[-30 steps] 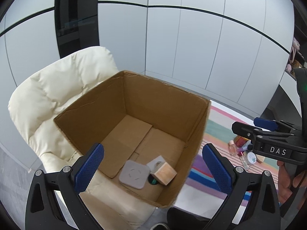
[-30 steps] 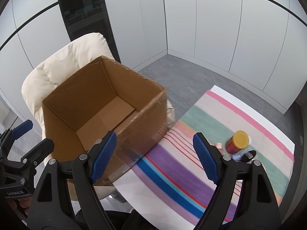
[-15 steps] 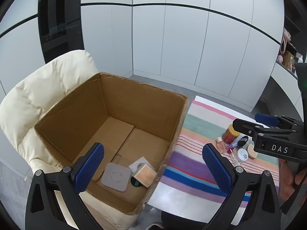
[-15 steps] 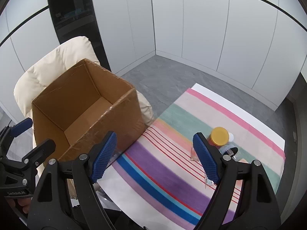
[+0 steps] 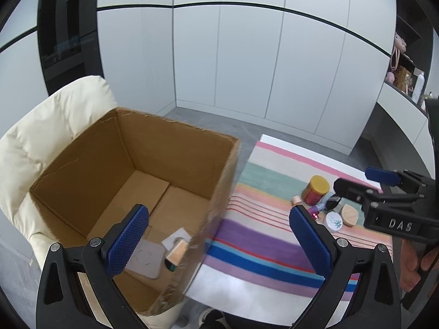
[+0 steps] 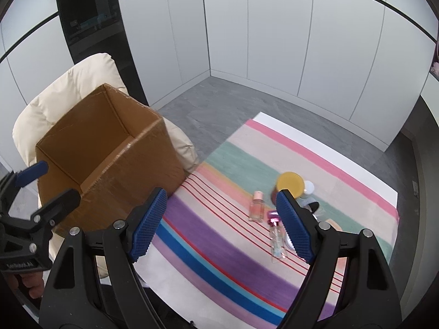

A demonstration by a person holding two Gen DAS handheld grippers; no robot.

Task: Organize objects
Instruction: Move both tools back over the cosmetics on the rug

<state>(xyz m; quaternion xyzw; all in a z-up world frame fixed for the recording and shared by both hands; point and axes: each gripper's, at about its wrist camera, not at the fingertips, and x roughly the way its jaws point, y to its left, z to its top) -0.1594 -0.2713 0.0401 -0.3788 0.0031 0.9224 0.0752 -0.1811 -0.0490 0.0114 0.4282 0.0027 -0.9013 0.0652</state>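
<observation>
An open cardboard box rests on a cream chair. Inside lie a grey square pad, a white card and a small wooden block. On the striped rug stands a yellow-lidded red jar, beside a pink bottle, a clear bottle with a magenta cap, a white round tin and a wooden disc. My left gripper hangs open over the box's near right corner. My right gripper is open above the rug, left of the bottles.
White cabinet walls ring the room over grey floor. A dark glass panel stands behind the chair. Shelves with small items sit at far right. A hand grips the right tool's handle.
Both grippers have swung to the right: the box slid left in both views, and the jar and bottles on the rug came closer to centre. Both stayed open and empty.
</observation>
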